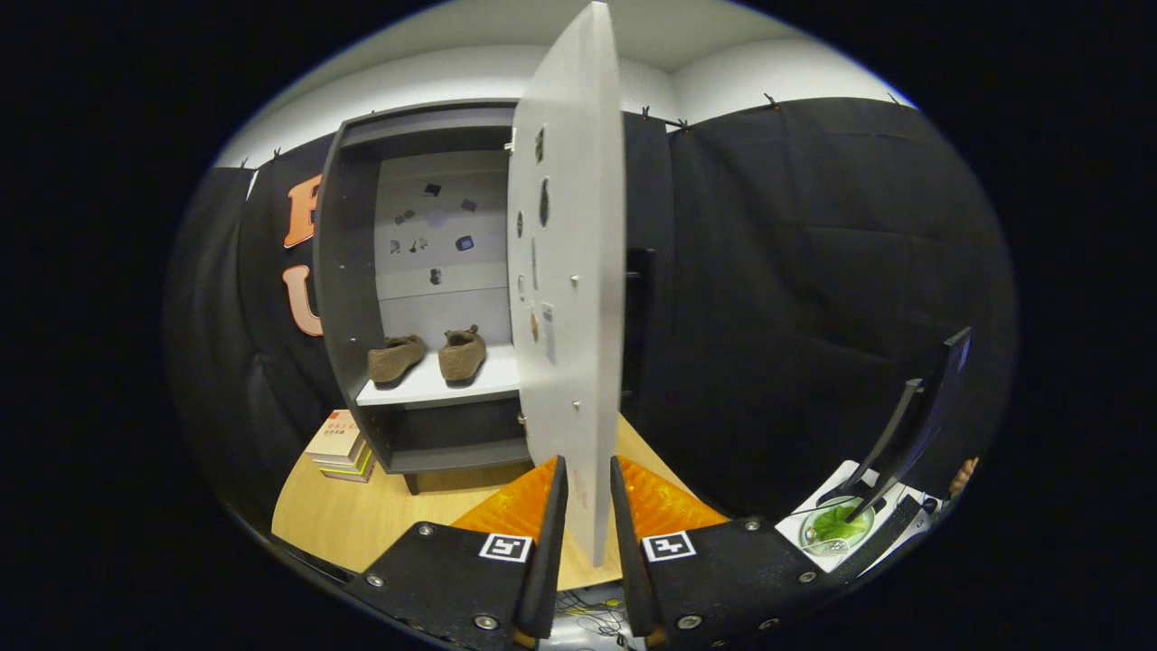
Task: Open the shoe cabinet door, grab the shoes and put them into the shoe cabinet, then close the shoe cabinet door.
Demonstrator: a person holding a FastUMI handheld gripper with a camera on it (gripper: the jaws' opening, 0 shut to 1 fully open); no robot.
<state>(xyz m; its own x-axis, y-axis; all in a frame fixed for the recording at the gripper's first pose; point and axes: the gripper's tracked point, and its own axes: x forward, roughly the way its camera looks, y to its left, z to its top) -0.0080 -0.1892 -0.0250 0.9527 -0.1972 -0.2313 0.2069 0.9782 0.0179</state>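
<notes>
We see a light wooden worktop (pixel 362 515) carrying a dark grey open shoe cabinet (pixel 348 271) and a small stack of books (pixel 341 447); two brown shoes (pixel 425 355) on its white shelf (pixel 452 384).

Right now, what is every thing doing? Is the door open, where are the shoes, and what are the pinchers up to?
Shoe cabinet: standing on the wooden table, its inside in plain sight.
Cabinet door: swung open, its edge between the fingers.
Shoes: both upright on the white shelf inside, side by side.
Books: stacked flat beside the cabinet.
Gripper: fingers close on either side of the door's edge; whether they press it, I cannot tell.
</notes>
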